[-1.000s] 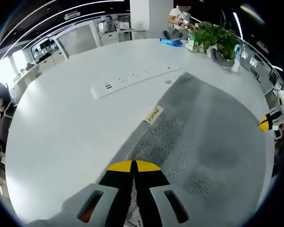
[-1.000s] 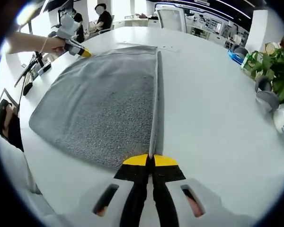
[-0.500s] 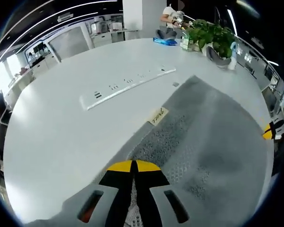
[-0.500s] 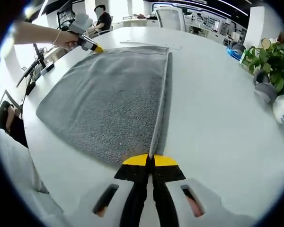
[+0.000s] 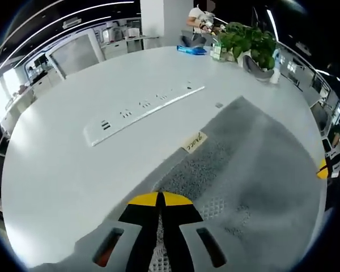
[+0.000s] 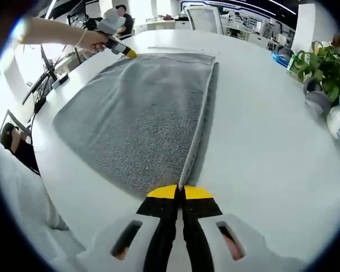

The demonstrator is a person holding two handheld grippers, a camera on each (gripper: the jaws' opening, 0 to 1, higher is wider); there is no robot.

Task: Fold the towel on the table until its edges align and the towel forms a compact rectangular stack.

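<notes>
**Both corners pinched, towel spread flat between them**

I have the grey towel [image 6: 141,119] lying on the white counter [image 6: 260,147], with one long side already doubled over into a narrow lapped edge that runs straight away from my right gripper [image 6: 178,192]. That gripper's jaws are pressed together on the near corner of the lapped edge. In the left gripper view, my left gripper [image 5: 158,199] has its jaws closed on the towel's [image 5: 255,164] opposite corner, just short of the small cloth label [image 5: 194,141] sewn into the edge. In the right gripper view I can see the left gripper [image 6: 122,50] at the far corner, held in a hand [image 6: 93,41].

The cloth looks like soft, nubby terry: light, limp, with no stiffness of its own. I judge it will sag and drag wherever it is unsupported, and the pile should grip the jaws well enough not to slip. Corners are the right hold, as they keep the edge taut between my two grips so it travels as a straight line.

A power strip [image 5: 141,106] lies beyond the towel, and potted plants [image 5: 246,39] stand well apart at the counter's far side.
</notes>
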